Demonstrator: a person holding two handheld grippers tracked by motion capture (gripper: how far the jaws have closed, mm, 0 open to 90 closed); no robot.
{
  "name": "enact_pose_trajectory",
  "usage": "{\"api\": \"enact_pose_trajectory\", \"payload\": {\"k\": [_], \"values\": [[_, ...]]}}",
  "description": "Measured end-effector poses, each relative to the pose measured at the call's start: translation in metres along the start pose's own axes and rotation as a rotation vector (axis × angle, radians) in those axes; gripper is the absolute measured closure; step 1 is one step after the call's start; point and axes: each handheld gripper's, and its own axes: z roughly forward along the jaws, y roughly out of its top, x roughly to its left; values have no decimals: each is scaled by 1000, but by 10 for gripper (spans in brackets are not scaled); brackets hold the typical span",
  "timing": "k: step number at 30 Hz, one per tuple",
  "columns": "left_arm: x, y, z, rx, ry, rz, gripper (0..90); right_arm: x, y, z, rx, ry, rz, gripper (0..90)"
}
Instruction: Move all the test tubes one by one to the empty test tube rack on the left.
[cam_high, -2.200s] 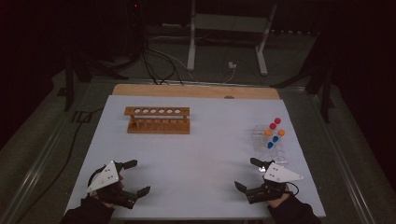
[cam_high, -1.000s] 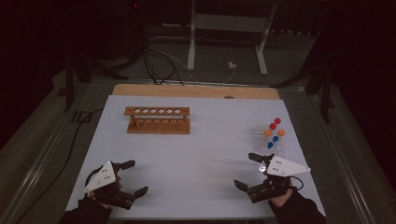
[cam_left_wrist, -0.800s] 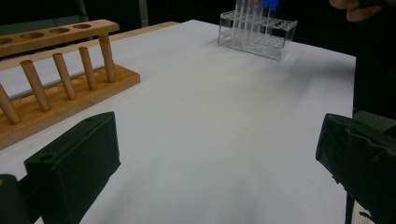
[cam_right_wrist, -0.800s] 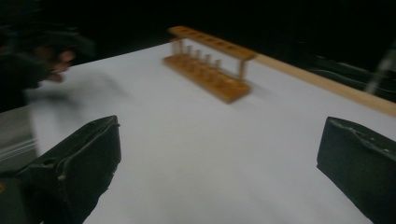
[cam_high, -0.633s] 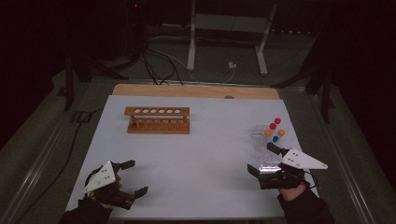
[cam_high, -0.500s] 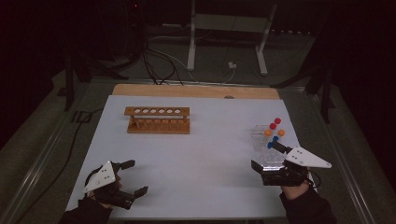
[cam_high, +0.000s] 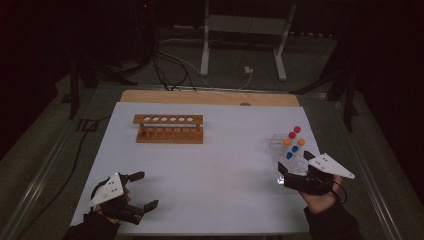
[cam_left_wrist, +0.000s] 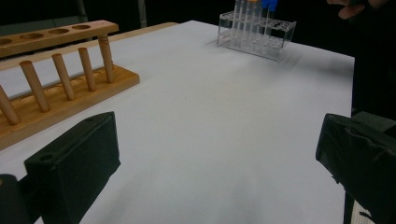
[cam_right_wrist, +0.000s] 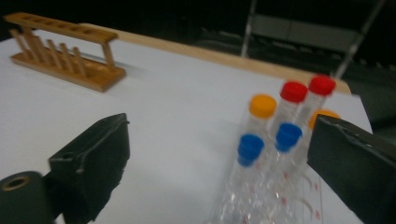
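Observation:
A clear plastic rack (cam_high: 288, 152) at the table's right holds several capped tubes, with red caps (cam_right_wrist: 293, 91), orange caps (cam_right_wrist: 262, 105) and blue caps (cam_right_wrist: 251, 148). My right gripper (cam_high: 295, 161) is at the rack's near end. Its jaws stand open and have just been closing a little. In the right gripper view (cam_right_wrist: 222, 137) the blue-capped tubes stand between the jaws, and neither pad touches them. An empty wooden tube rack (cam_high: 169, 128) stands at the back left. My left gripper (cam_high: 145, 189) rests open near the front left edge, with bare table between its jaws (cam_left_wrist: 215, 140).
The white table top (cam_high: 215, 170) has a wooden strip (cam_high: 210, 97) along its far edge. A metal stand (cam_high: 245, 30) and cables (cam_high: 165, 65) lie on the floor beyond. In the left gripper view, the wooden rack (cam_left_wrist: 56, 70) is near left and the clear rack (cam_left_wrist: 257, 37) far ahead.
My right gripper has moved forward and to the right, up to the clear rack, so its jaws now flank the near tubes. The left gripper has kept still.

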Motion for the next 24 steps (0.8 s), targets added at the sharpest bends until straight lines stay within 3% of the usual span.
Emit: {"api": "enact_pose_trajectory", "payload": {"k": [6,12,24], "values": [[0,0,0,1,-1,0,4,0,-2,6,90,-43,40,183],[0,0,0,-1,-1,-1,4,-4,-5,11,136,-76,92,313],[0,0,0,1,-3,-1,4,-8,-10,26,227,-74,124,572]]}}
